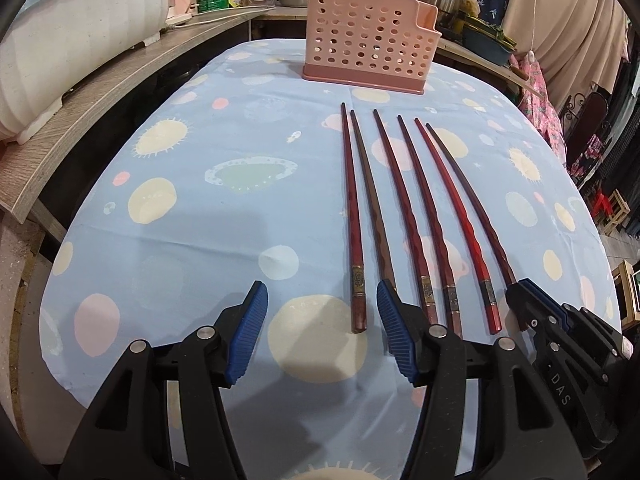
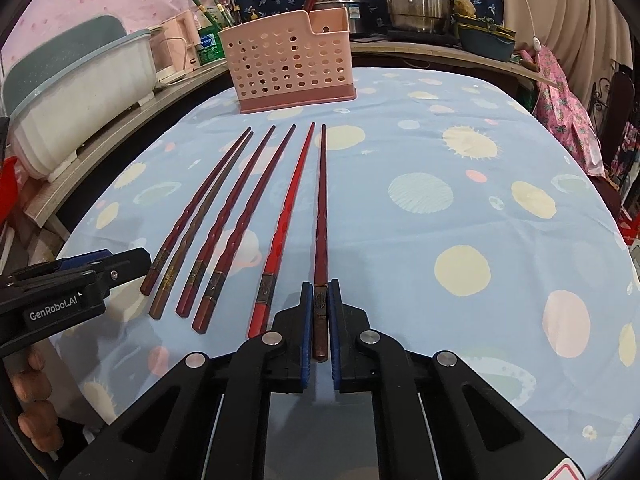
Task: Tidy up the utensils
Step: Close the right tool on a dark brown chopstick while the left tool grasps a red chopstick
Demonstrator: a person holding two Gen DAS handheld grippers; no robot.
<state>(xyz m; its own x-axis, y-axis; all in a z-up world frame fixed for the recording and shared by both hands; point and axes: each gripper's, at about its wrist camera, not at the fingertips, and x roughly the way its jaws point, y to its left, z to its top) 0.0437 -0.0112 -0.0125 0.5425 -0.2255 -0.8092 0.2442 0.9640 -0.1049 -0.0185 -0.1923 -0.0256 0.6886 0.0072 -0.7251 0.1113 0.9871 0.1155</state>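
Several dark red chopsticks (image 1: pixel 404 200) lie side by side on the blue patterned tablecloth (image 1: pixel 192 216), tips pointing at a pink perforated utensil holder (image 1: pixel 366 46) at the far end. They also show in the right wrist view (image 2: pixel 236 216), with the holder (image 2: pixel 290 64) behind. My left gripper (image 1: pixel 322 312) is open just above the thick ends of the leftmost chopsticks. My right gripper (image 2: pixel 321 320) is shut on the rightmost chopstick (image 2: pixel 321 216) near its thick end; the chopstick still lies along the cloth. The right gripper also shows in the left wrist view (image 1: pixel 532 300).
A white and teal tub (image 2: pixel 80 92) sits on a wooden shelf (image 1: pixel 100 92) along the left. Steel pots (image 2: pixel 416 0), bottles and a dark bowl (image 2: pixel 486 42) crowd the counter behind the table. Pink floral cloth (image 2: pixel 564 108) hangs at the right edge.
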